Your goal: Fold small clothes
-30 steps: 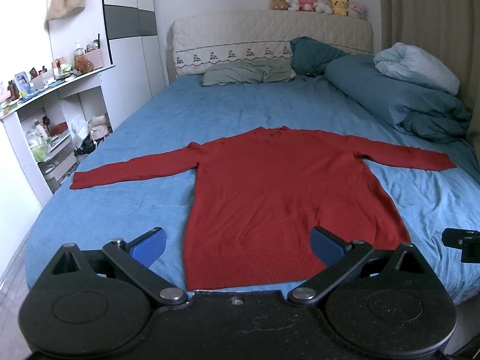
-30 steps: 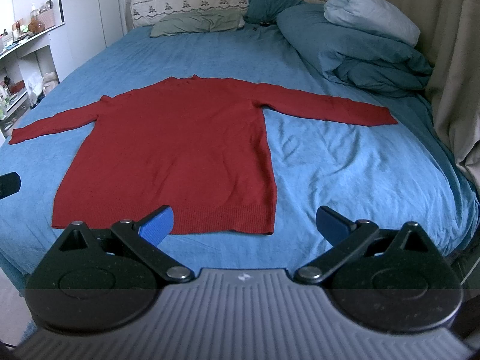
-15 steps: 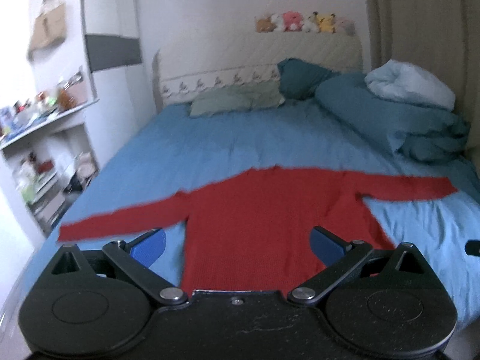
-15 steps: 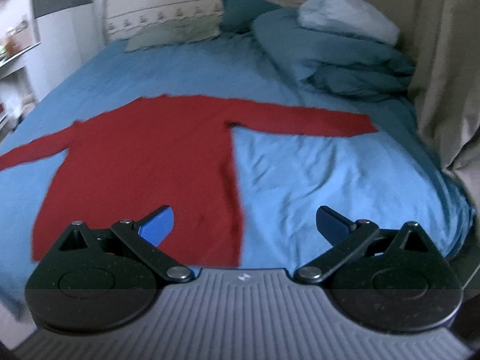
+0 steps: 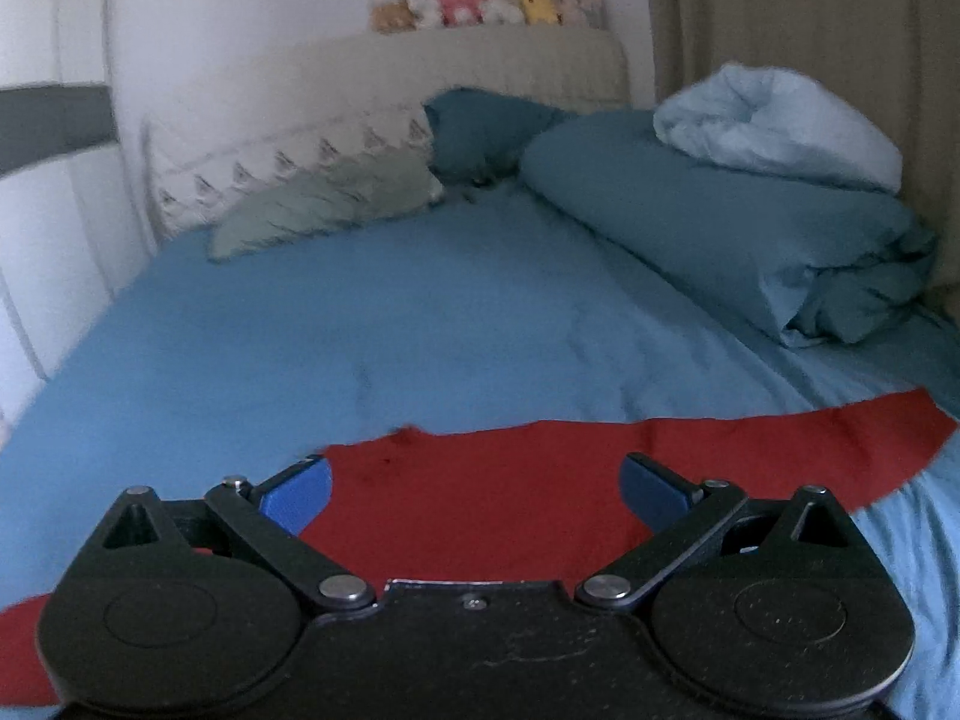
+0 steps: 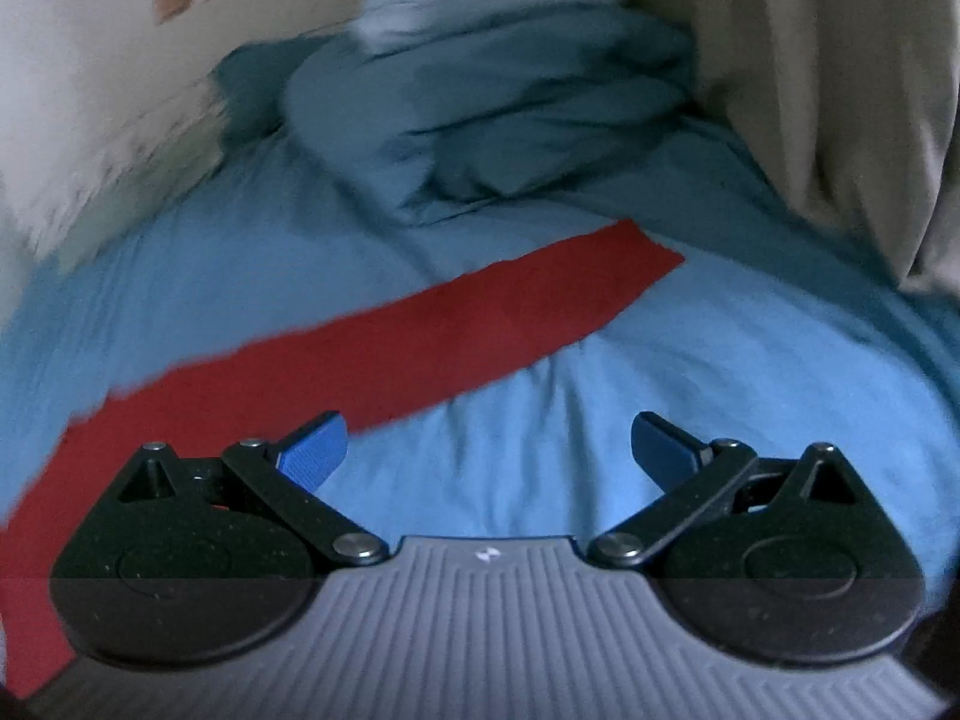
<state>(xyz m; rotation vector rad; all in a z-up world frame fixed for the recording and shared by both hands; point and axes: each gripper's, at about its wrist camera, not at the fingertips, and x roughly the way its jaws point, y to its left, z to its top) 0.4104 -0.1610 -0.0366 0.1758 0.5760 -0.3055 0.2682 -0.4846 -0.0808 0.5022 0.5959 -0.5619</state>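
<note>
Right now both hand-held grippers are hovering low over the blue bedsheet (image 5: 420,324), each with its blue-padded fingers spread wide and nothing between them. Lying flat on that sheet is the red knitted long-sleeved sweater (image 5: 480,498), its sleeves stretching out left and right across the bed. The left gripper (image 5: 475,483) is sitting over the sweater's body, near the neckline at its far edge, with red cloth directly beneath and ahead of its fingers. The right gripper (image 6: 489,447) is pointing at bare sheet, while the sweater's right sleeve (image 6: 480,312) is running diagonally from near left to far right, its cuff ending short of the rolled teal duvet (image 6: 510,114). That sleeve is lying just left of and beyond the right gripper, so the right hand seems better placed to take it.
</note>
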